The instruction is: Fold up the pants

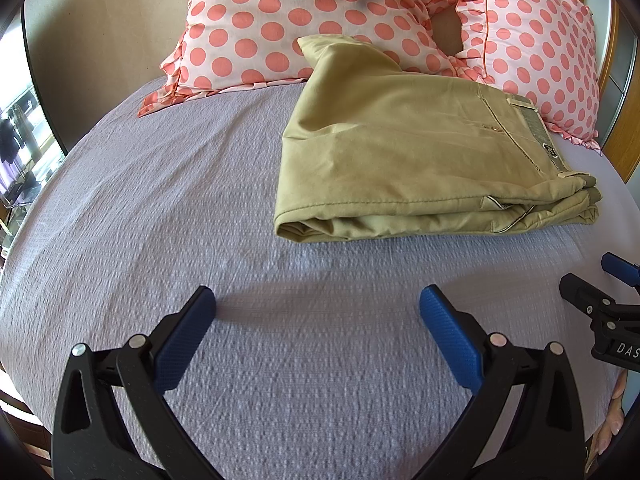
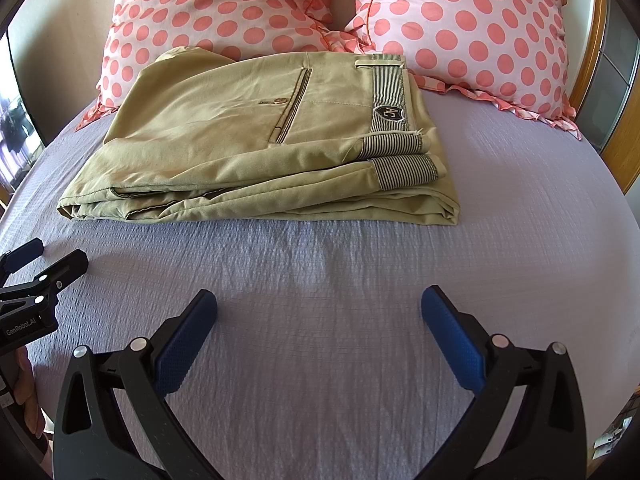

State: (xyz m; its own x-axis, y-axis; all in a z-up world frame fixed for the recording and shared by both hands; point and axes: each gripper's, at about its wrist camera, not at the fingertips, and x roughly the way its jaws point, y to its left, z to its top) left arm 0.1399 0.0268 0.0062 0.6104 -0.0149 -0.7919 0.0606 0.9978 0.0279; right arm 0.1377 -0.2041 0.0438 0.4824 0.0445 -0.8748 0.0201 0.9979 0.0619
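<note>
Khaki pants lie folded in a compact stack on the lilac bedspread, its far corner resting on a pillow. In the right wrist view the pants show a striped waistband and a back pocket on top. My left gripper is open and empty, hovering over bare bedspread short of the pants' near left edge. My right gripper is open and empty, also short of the pants' near edge. Each gripper shows at the edge of the other's view: the right one, the left one.
Two pink polka-dot pillows lean against the headboard behind the pants. A wooden bed frame runs along the right. A wall stands at the back left. The bedspread stretches around the pants.
</note>
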